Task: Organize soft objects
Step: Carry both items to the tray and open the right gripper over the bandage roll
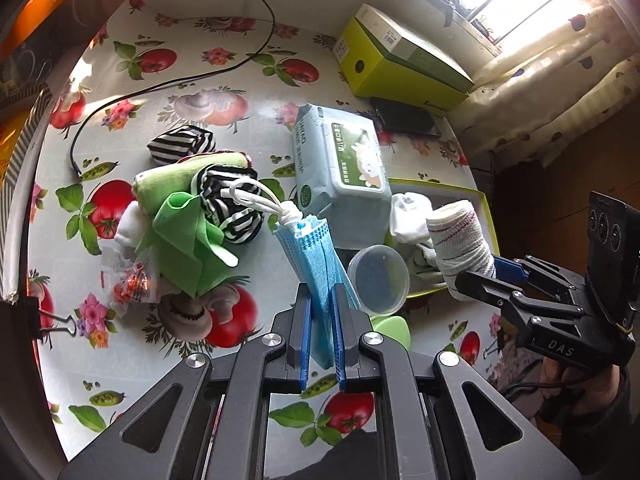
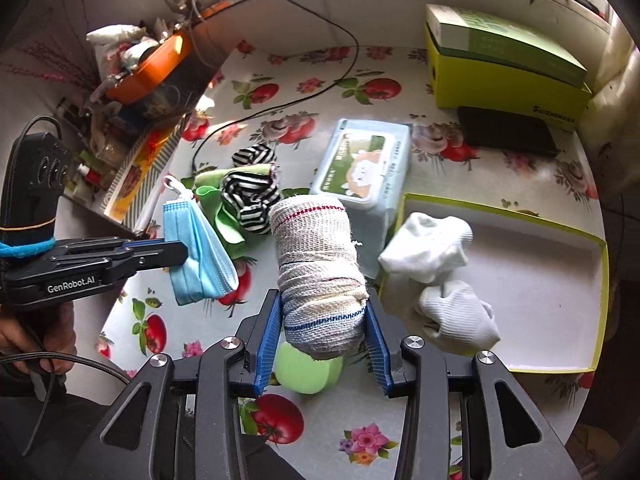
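While the left wrist view shows the left tool clamped shut on a folded blue face mask, pleated and thin with knotted white ear loops, only the right wrist view shows the right tool gripping a fat cylindrical bandage roll of coarse woven gauze with red and blue thread lines. Both are held above the bench, covered in glossy tomato-print oilcloth. Left view alone shows a clear round plastic lid and a crinkly wrapper by the green cloth. Right view alone shows the inside of the shallow yellow-green box tray, with two crumpled white ribbed socks in it. Striped black-white fabric bundles and the soft blue wet-wipes pack lie mid-bench; a green round lid sits below the roll.
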{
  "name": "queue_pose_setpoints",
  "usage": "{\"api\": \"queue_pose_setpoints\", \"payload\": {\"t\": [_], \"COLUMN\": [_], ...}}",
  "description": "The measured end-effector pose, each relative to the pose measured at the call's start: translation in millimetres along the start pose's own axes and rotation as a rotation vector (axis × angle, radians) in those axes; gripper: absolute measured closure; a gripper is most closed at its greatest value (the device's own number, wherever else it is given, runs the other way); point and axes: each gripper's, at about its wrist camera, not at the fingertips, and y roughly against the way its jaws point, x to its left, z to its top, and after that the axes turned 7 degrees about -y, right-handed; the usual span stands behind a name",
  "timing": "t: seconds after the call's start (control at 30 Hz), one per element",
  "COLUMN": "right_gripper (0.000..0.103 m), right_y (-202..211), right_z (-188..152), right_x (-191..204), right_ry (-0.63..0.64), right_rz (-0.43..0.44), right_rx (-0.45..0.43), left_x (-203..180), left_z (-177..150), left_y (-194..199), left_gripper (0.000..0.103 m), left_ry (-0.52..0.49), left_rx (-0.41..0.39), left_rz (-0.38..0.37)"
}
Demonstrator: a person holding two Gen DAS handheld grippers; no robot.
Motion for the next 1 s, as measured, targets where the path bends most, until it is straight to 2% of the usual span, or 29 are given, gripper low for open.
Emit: {"api": "queue_pose_setpoints", "payload": {"t": [0.5,1.0], "right_gripper": [0.065,0.065], "right_y": [21.7,-7.8], "right_z": [-5.5,-1.0], "right_x": [-85.9,-142.6], "right_ry": [-0.178,-0.272], "right_rz": [-0.083,-0.128], "right_rx": [-0.064,-0.034], "left_x": [-60.9,-107.5], "left_z": [28.5,56.4], "left_y": [-21.9,-56.7], "left_gripper": [0.093,0.093], "left_ry": [-0.152,-0.265], "left_rx": [0.037,0.093], "left_rz": [-0.027,-0.037]}}
